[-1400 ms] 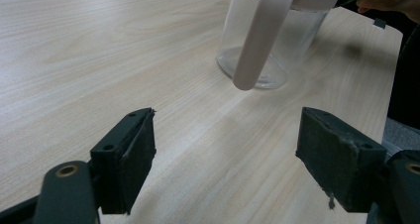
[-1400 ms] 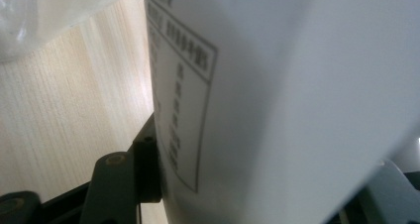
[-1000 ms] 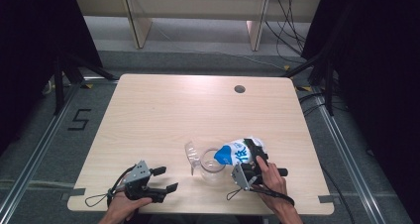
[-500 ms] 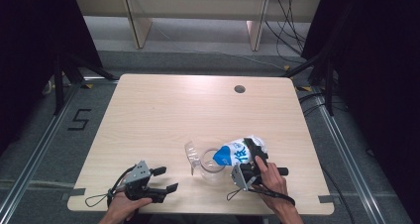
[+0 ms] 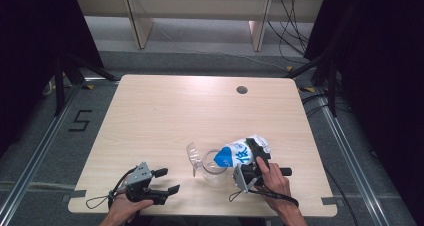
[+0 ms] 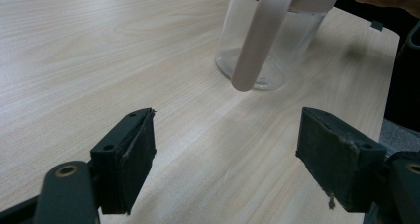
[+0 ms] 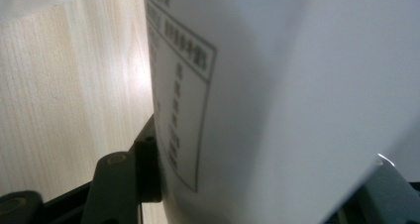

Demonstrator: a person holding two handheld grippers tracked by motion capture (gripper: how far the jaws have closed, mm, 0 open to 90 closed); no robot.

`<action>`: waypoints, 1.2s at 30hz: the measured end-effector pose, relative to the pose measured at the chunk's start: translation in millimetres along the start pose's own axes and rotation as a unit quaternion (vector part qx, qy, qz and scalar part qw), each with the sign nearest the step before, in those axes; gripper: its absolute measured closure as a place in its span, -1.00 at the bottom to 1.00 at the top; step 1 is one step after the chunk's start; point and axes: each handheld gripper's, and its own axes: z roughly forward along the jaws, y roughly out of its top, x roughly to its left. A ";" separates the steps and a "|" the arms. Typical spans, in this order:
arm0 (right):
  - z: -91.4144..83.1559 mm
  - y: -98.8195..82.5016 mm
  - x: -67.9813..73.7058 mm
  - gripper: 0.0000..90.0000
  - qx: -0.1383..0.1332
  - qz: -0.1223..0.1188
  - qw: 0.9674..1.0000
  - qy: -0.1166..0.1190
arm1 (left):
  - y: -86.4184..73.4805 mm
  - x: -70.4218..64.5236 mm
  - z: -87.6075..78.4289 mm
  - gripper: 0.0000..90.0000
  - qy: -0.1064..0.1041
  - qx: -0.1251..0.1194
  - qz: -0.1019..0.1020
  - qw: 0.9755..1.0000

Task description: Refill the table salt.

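While your right gripper clamps the white-and-blue refill bag between its jaws, nothing in the scene has shifted from a second ago: bag, jar and both hands sit where they were in the high view. You hold the bag tilted, its lower end over the mouth of the clear glass jar, just ahead and to the left of that gripper, so this reads as a steady pour held in place rather than a new move. In the right gripper view the bag's white printed side presses against the left jaw. The jar's flipped-open lid stands up on the side away from your right hand. Your left gripper rests on the wooden table with its jaws wide and empty; the jar and its pale pink handle stand ahead of it, well clear of the pads. Whether anything flows from the bag cannot be told from these pictures.
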 end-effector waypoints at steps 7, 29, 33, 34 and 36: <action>2.3 0.7 -3.1 -0.06 -0.005 -0.020 1.000 -0.003 | 0.3 -0.1 -0.4 -0.50 0.003 0.003 0.004 1.000; -0.6 2.8 -8.5 -0.03 0.003 -0.082 0.996 -0.028 | 0.6 0.6 -0.5 -0.50 -0.001 0.000 0.003 1.000; -1.5 2.1 -10.1 -0.03 0.005 -0.093 0.995 -0.031 | 0.7 0.8 -0.5 -0.50 -0.001 0.000 0.006 1.000; -0.2 1.8 -9.9 -0.03 -0.003 -0.096 0.995 -0.033 | 0.7 0.8 -0.5 -0.50 -0.002 0.001 0.007 1.000; -1.4 1.2 -9.4 -0.03 0.002 -0.091 0.995 -0.038 | 0.7 0.8 -0.4 -0.50 -0.002 0.001 0.007 1.000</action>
